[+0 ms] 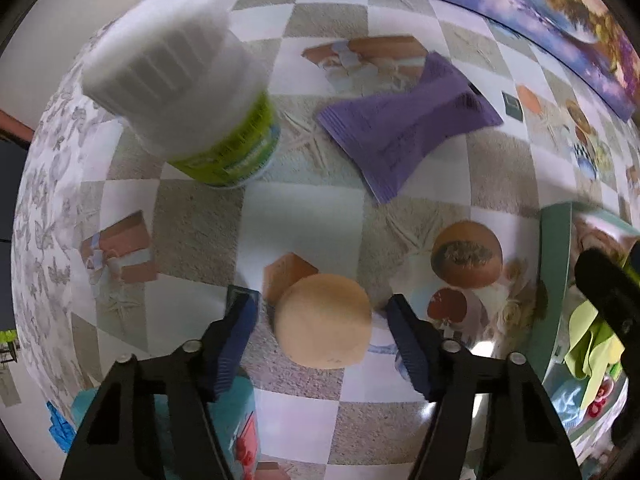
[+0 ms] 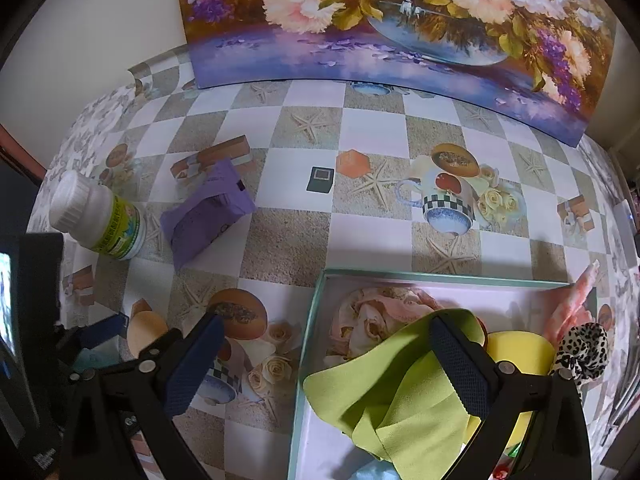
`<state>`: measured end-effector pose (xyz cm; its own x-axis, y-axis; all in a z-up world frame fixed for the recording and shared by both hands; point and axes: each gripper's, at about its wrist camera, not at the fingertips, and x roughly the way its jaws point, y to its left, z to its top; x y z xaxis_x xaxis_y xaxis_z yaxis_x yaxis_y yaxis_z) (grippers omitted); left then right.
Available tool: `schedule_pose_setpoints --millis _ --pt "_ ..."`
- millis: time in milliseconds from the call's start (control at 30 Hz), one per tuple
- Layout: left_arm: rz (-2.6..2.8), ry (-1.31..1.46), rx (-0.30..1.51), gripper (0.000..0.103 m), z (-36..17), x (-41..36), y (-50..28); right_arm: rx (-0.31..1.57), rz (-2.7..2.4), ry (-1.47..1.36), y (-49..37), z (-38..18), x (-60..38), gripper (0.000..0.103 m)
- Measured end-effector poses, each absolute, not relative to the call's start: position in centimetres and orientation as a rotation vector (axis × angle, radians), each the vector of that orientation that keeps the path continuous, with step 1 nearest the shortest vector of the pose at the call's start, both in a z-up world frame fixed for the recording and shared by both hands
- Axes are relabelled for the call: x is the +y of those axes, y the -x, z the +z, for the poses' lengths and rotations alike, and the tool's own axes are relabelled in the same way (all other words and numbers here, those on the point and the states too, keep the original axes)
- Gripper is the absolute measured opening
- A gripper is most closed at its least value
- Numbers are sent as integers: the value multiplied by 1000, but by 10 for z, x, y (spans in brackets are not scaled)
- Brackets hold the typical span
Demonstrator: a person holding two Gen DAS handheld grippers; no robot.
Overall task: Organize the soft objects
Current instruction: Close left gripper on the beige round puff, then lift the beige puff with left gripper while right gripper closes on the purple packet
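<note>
Sponge puff (image 1: 324,320), round and tan, lies on the surface between the left gripper's (image 1: 320,316) open fingers, not yet pinched; green cloth (image 2: 400,392) and scrunchie (image 2: 582,350) already sit in the box (image 2: 310,332), right gripper (image 2: 328,364) open above, purple pack (image 1: 404,128) left.

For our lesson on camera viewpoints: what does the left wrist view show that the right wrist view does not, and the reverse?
Only the left wrist view: the left tongs seen from behind, straddling the round beige sponge puff without touching it.

Only the right wrist view: the flower painting's blooms, the leopard-print scrunchie, the yellow sponge.

Both: the white-capped plastic bottle, the purple soft packet, the teal-rimmed box, the lime-green cloth, the puff.
</note>
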<state>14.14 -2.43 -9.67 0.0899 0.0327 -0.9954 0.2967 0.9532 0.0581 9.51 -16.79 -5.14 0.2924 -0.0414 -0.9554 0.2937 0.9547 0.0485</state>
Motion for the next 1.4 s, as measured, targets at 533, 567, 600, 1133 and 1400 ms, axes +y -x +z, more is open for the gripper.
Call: schedule_pose_setpoints --millis 533,567,600,1133,1400 --pt "-177 -139 1410 50 -77 -20 -150 1206 -202 -230 -99 -45 -160 103" --pt "-169 -118 1399 50 -73 -17 -152 1189 -194 -230 -100 -43 -158 103" --pt "-162 -101 1390 50 -69 -14 -152 1175 -189 -227 -101 -40 -156 103" --pt "-36 158 1189 50 -11 67 -176 1095 -148 -305 -130 -48 -132 103" --pt "-6 213 1172 50 -12 90 -183 1126 -166 -352 -158 -65 -119 103"
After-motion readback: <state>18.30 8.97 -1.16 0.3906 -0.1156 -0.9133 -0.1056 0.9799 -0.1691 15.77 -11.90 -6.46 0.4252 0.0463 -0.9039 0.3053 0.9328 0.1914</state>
